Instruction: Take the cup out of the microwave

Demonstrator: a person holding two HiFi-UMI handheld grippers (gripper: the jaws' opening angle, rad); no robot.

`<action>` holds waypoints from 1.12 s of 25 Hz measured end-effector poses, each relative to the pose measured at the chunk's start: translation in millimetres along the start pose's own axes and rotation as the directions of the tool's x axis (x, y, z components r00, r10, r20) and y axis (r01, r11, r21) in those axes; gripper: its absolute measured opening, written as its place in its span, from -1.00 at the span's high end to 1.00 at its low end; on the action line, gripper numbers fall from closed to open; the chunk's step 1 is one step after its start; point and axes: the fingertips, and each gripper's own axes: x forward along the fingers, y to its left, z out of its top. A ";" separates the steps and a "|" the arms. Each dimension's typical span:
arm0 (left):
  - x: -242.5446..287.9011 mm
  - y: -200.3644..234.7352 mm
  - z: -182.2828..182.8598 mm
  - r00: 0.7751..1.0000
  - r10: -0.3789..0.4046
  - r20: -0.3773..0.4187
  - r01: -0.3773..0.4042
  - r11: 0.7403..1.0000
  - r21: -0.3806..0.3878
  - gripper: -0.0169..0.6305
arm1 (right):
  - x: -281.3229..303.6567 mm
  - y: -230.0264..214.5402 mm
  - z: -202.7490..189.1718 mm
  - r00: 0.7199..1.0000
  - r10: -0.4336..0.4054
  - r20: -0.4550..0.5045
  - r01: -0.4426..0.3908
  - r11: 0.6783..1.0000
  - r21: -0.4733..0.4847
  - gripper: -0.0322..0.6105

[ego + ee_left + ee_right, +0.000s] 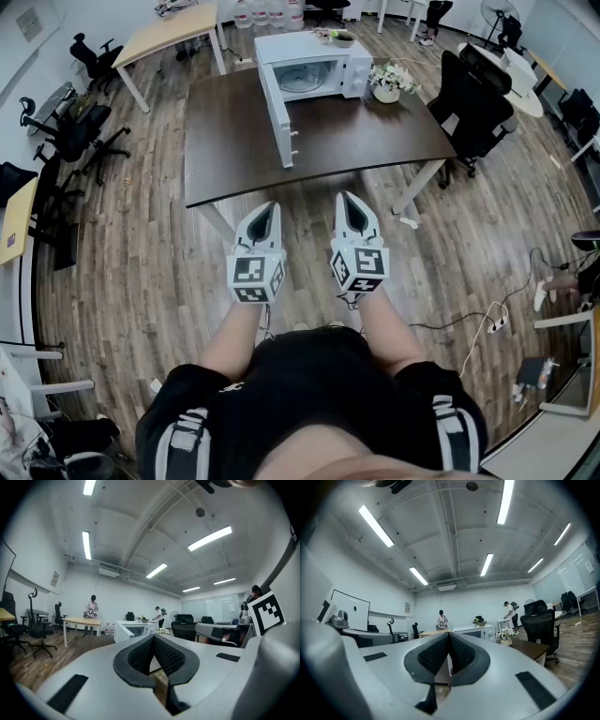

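Microwave (pixel 314 66), one, door open, one table (pixel 234 155), left gripper (pixel 272 208), right gripper (pixel 345 199), both closed

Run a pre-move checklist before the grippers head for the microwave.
1. Microwave door open: ok, it stands swung wide.
2. Cup seen inside the microwave: cannot tell, the cavity is too small in the head view.
3. Left gripper ready to grasp: not ok, jaws shut, nothing between them.
4. Right gripper ready to grasp: not ok, jaws shut, nothing between them.
5. Grippers at the microwave: not ok, both hang over the floor, short of the table.
6. Flower pot clear of the opening: ok, it sits beside the microwave, away from the door.
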 end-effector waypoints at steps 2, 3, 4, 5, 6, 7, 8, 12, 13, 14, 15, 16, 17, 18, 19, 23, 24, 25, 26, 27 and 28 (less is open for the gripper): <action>-6.2 2.6 0.6 1.000 -0.004 0.002 0.004 1.000 0.007 0.94 | -3.6 4.6 2.0 1.000 -0.007 0.009 0.007 1.000 0.001 0.90; -8.6 3.8 1.3 1.000 -0.006 0.004 0.006 1.000 0.010 0.94 | -5.3 6.9 3.2 1.000 -0.011 0.015 0.011 1.000 0.004 0.90; -10.6 4.6 2.3 1.000 -0.009 0.007 0.009 1.000 0.012 0.94 | -7.1 9.0 4.5 1.000 -0.014 0.024 0.014 1.000 0.007 0.90; -12.4 4.8 3.4 1.000 -0.013 0.010 0.013 1.000 0.014 0.94 | -9.4 10.8 5.8 0.999 -0.017 0.033 0.017 1.000 0.011 0.90; -14.0 4.2 4.6 1.000 -0.018 0.015 0.017 1.000 0.018 0.94 | -11.6 12.1 6.8 0.999 -0.020 0.043 0.019 1.000 0.014 0.90; -15.3 3.3 5.6 1.000 -0.022 0.020 0.022 1.000 0.022 0.94 | -13.5 12.8 7.6 0.998 -0.023 0.051 0.022 1.000 0.019 0.90; -16.4 2.3 6.6 0.999 -0.027 0.025 0.026 0.999 0.025 0.94 | -14.7 13.3 8.3 0.998 -0.027 0.055 0.025 0.999 0.023 0.90; -20.2 1.4 7.4 0.999 -0.037 0.034 0.037 0.999 0.018 0.94 | -17.6 19.2 9.7 0.998 -0.030 0.056 0.028 0.999 0.019 0.90; -20.7 1.2 7.4 0.999 -0.039 0.036 0.039 0.999 0.016 0.94 | -18.3 20.5 9.8 0.998 -0.029 0.055 0.028 0.999 0.017 0.90; -21.1 0.8 7.5 0.998 -0.042 0.038 0.041 0.999 0.014 0.94 | -19.1 21.3 10.2 0.998 -0.030 0.055 0.029 0.999 0.017 0.90; -21.2 0.2 7.5 0.998 -0.044 0.039 0.044 0.999 0.013 0.94 | -20.0 21.6 10.7 0.998 -0.033 0.055 0.032 0.999 0.018 0.90; -20.8 -0.5 7.2 0.998 -0.048 0.038 0.047 0.999 0.011 0.94 | -20.7 21.8 11.2 0.998 -0.037 0.054 0.036 0.999 0.019 0.90; -20.1 -1.1 6.7 0.998 -0.051 0.037 0.051 0.999 0.009 0.94 | -21.3 21.9 11.6 0.998 -0.040 0.054 0.039 0.999 0.019 0.90; -19.2 -1.7 6.2 0.998 -0.054 0.035 0.054 0.999 0.006 0.94 | -21.8 22.2 12.0 0.998 -0.042 0.054 0.042 0.999 0.013 0.90; -18.3 -2.5 6.0 0.998 -0.057 0.035 0.057 0.998 0.004 0.94 | -22.5 23.1 12.7 0.997 -0.043 0.056 0.043 0.999 -0.002 0.90; -11.6 -6.5 5.5 0.997 -0.066 0.043 0.066 0.998 0.004 0.94 | -24.9 26.7 18.0 0.996 -0.033 0.080 0.038 0.997 -0.067 0.90; -9.1 -6.8 5.3 0.997 -0.066 0.044 0.066 0.998 0.001 0.94 | -24.5 25.2 18.4 0.996 -0.031 0.084 0.036 0.998 -0.057 0.90; -6.6 -7.1 5.5 0.997 -0.066 0.046 0.066 0.998 0.000 0.94 | -23.6 22.8 18.5 0.996 -0.031 0.087 0.035 0.998 -0.046 0.90; -3.8 -7.7 6.3 0.996 -0.068 0.050 0.068 0.998 0.002 0.94 | -22.3 19.7 18.3 0.995 -0.033 0.089 0.036 0.999 -0.037 0.90; -0.5 -8.5 7.3 0.996 -0.070 0.054 0.070 0.998 0.008 0.94 | -20.2 15.8 17.9 0.995 -0.035 0.090 0.038 0.999 -0.032 0.90; 3.6 -9.2 8.1 0.996 -0.073 0.058 0.072 0.997 0.017 0.94 | -17.5 11.3 17.3 0.995 -0.038 0.092 0.040 0.999 -0.028 0.90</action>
